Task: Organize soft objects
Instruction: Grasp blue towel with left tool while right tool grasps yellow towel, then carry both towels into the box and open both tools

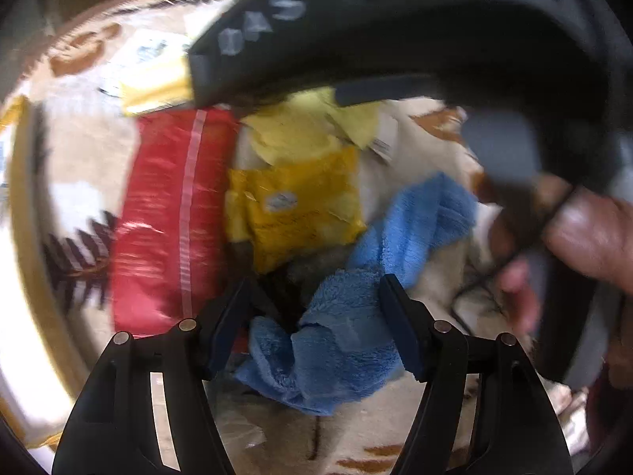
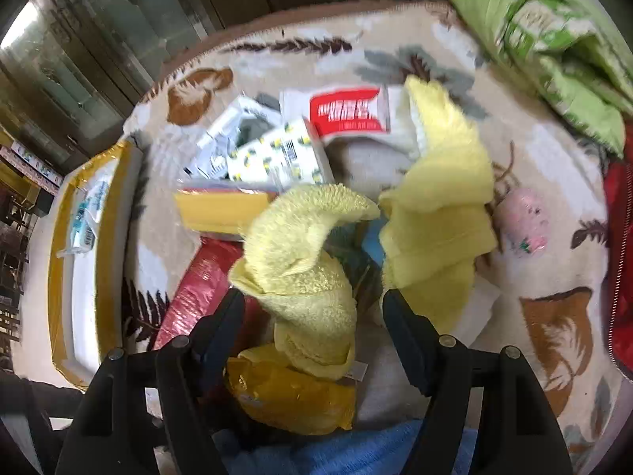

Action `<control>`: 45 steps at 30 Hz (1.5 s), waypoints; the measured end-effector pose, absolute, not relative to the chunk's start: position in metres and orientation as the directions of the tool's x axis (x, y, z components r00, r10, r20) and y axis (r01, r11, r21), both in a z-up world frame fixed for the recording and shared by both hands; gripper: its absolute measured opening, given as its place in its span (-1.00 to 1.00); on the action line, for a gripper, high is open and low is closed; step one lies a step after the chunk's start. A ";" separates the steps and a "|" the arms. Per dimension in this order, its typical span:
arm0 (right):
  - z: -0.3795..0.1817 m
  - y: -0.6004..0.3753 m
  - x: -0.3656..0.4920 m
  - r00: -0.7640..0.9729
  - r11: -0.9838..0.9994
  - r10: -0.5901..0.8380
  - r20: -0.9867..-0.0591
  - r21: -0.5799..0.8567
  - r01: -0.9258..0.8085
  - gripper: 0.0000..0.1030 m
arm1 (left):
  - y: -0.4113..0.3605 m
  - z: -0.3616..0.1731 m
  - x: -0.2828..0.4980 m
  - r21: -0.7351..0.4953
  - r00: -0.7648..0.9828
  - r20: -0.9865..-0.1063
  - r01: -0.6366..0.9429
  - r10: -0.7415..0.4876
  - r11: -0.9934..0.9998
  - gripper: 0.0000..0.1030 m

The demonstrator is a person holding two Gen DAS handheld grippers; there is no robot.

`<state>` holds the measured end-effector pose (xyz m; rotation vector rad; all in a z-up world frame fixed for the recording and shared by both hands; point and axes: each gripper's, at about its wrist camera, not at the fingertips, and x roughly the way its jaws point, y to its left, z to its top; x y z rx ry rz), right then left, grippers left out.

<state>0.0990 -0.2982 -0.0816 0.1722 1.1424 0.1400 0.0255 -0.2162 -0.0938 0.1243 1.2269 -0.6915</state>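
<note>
A blue fluffy towel (image 1: 348, 316) lies crumpled on the patterned blanket (image 1: 79, 158), between the open fingers of my left gripper (image 1: 316, 289). A yellow fluffy towel (image 2: 308, 277) lies in two lumps, one between the open fingers of my right gripper (image 2: 314, 304), which touch nothing. The yellow towel also shows in the left wrist view (image 1: 308, 126), under the right gripper's black body (image 1: 435, 31). The blue towel shows at the bottom of the right wrist view (image 2: 356, 451).
A red packet (image 1: 170, 217) and yellow packets (image 1: 296, 209) lie beside the towels. White packets (image 2: 277, 150), a yellow-rimmed tray (image 2: 79, 261), a pink soft item (image 2: 522, 225) and a green quilt (image 2: 554, 39) lie around the blanket (image 2: 554, 336).
</note>
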 end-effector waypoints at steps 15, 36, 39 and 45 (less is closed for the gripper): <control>-0.092 -0.319 0.083 0.400 0.965 0.251 -0.882 0.262 -0.028 -0.33 | -0.239 -0.095 0.001 -0.247 0.118 -0.904 0.642 -0.412 0.726 -0.29; -0.043 -0.331 0.057 0.538 0.952 0.270 -0.799 0.307 -0.023 -0.33 | -0.173 -0.037 -0.007 -0.351 0.156 -0.821 0.621 -0.549 0.701 -0.57; -0.035 -0.325 0.059 0.551 0.951 0.273 -0.789 0.307 -0.032 -0.33 | -0.157 -0.019 -0.005 -0.358 0.202 -0.799 0.597 -0.566 0.718 -0.57; -0.022 -0.310 0.065 0.563 0.951 0.283 -0.777 0.305 -0.057 -0.33 | -0.118 0.009 0.007 -0.367 0.332 -0.750 0.511 -0.572 0.777 -0.57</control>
